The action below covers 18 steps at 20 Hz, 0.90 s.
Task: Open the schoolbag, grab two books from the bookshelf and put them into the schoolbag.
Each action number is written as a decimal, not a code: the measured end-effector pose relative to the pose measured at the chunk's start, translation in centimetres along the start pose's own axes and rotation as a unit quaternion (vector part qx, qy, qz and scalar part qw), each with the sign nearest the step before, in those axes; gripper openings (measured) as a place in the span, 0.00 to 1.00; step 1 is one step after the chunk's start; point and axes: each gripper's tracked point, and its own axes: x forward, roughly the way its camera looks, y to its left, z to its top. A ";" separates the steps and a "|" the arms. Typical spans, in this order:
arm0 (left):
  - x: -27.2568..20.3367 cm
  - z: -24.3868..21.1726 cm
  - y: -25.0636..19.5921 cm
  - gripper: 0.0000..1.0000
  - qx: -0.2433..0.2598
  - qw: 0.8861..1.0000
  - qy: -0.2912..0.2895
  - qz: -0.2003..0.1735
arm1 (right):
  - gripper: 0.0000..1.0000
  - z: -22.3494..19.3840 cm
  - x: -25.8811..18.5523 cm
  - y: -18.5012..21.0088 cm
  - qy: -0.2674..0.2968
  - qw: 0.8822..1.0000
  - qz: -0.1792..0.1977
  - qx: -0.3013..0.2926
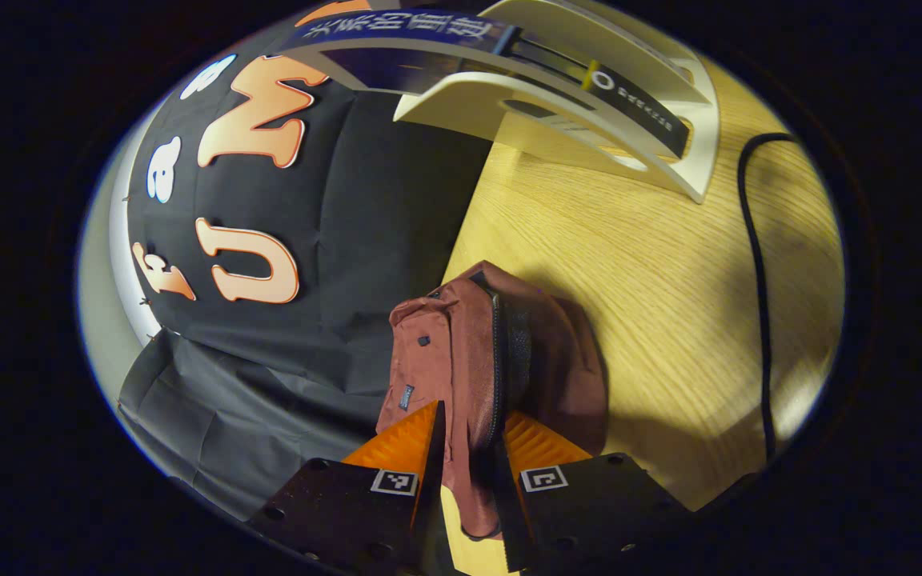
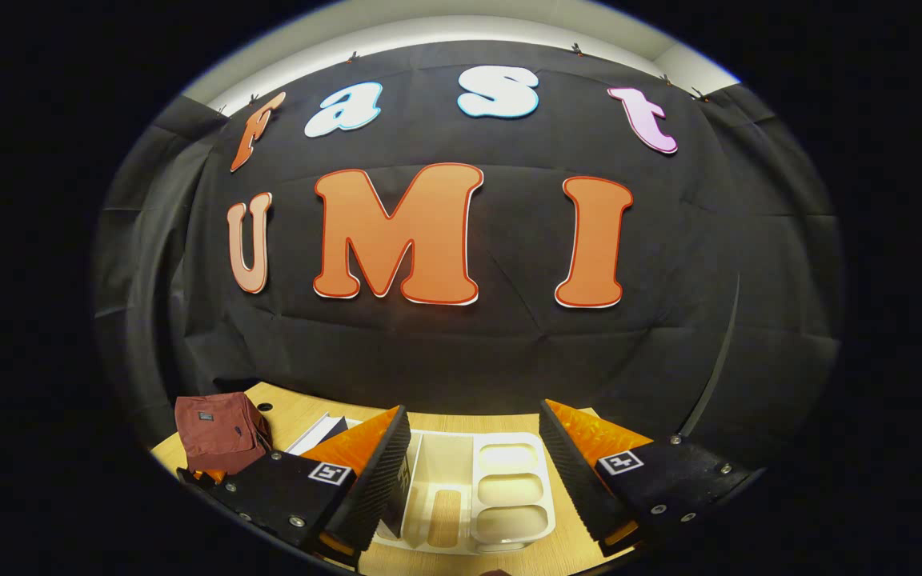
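Left claw [image 1: 471,448], bottom centre of left gripper view: closed narrow on a fold of the schoolbag [image 1: 481,352], both fingers pressing the maroon fabric right beside the zipper [image 1: 496,376]. Zipper looks shut, or nearly; can't tell for sure.

Right claw [image 2: 473,472], bottom centre of right gripper view: spread wide, holding nothing, hanging above the white bookshelf [image 2: 501,488]. Same schoolbag sits lower left there, on the tabletop [image 2: 293,408], near the shelf but apart from it.

Books [image 1: 445,40] at upper centre of left gripper view, standing tilted in the shelf slots. Black cable [image 1: 753,264] runs down right side of that frame, on the wood.

Stage, by judgement: opening the bag, no book taken yet.

Risks:
- Pinch is on loose cloth, not on the pull tab. Likely to slip, or drag the whole bag instead of parting the zip.
- Bag light and soft, nothing pinning it. Any tug could slide it toward the tabletop edge at frame centre.
- Open right claw low over the shelf. Could clip a divider and tip the shelf.
- Cable could snag a sweeping arm.
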 end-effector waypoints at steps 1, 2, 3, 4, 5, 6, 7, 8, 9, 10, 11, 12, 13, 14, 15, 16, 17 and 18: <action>0.1 -0.3 1.1 0.34 -0.009 1.000 0.002 0.003 | 0.96 0.0 0.0 0.0 -0.001 1.000 0.001 -0.001; 0.5 -0.5 2.0 0.22 -0.017 1.000 0.006 0.003 | 0.96 0.1 0.0 0.1 -0.002 1.000 0.003 -0.002; 0.8 -0.5 2.7 0.18 -0.024 1.000 0.007 -0.003 | 0.96 0.0 0.0 0.2 -0.002 1.000 0.006 -0.002; 0.8 -0.7 3.3 0.18 -0.030 0.999 0.008 -0.007 | 0.96 -0.1 0.1 0.3 -0.002 1.000 0.009 -0.002; 0.6 -0.3 3.9 0.16 -0.035 0.999 0.008 -0.012 | 0.96 0.0 0.1 0.5 -0.003 1.000 0.013 -0.002; 0.4 0.1 4.3 0.16 -0.038 0.999 0.007 -0.021 | 0.96 0.0 0.1 0.6 -0.004 1.000 0.017 -0.003; 0.3 0.0 4.7 0.16 -0.042 0.999 0.010 -0.030 | 0.96 0.0 0.2 0.7 -0.003 1.000 0.023 -0.003; 0.2 0.0 5.2 0.13 -0.049 0.998 0.012 -0.041 | 0.96 -0.1 0.4 1.0 -0.002 1.000 0.030 -0.002; 0.1 -0.1 5.7 0.12 -0.060 0.997 0.016 -0.055 | 0.96 -0.2 0.5 1.2 0.002 0.999 0.038 0.000; 0.1 -0.1 6.6 0.11 -0.069 0.995 0.020 -0.065 | 0.96 -0.4 0.6 1.3 0.009 0.999 0.046 0.001; -0.1 -0.2 7.6 0.10 -0.078 0.994 0.025 -0.076 | 0.96 -0.6 0.8 1.5 0.016 0.998 0.053 0.001; -0.1 -0.2 8.5 0.10 -0.086 0.992 0.028 -0.092 | 0.96 -0.7 0.9 1.9 0.021 0.998 0.062 -0.001; 0.0 -0.4 9.5 0.10 -0.100 0.989 0.031 -0.107 | 0.96 -0.8 1.0 2.2 0.025 0.997 0.067 -0.006; 0.1 -0.3 10.6 0.10 -0.117 0.986 0.029 -0.120 | 0.96 -0.8 1.1 2.4 0.029 0.997 0.069 -0.012; 0.1 -0.3 11.5 0.10 -0.135 0.981 0.032 -0.138 | 0.96 -0.7 1.3 2.8 0.033 0.997 0.069 -0.017; 0.0 -0.2 12.6 0.10 -0.151 0.976 0.032 -0.153 | 0.96 -0.7 1.4 3.5 0.039 0.996 0.071 -0.023; 0.4 -0.3 13.7 0.10 -0.163 0.971 0.031 -0.171 | 0.96 -0.7 1.5 4.3 0.046 0.996 0.069 -0.032; 0.6 -0.3 14.6 0.10 -0.171 0.966 0.026 -0.190 | 0.96 -0.7 1.4 5.1 0.052 0.995 0.068 -0.042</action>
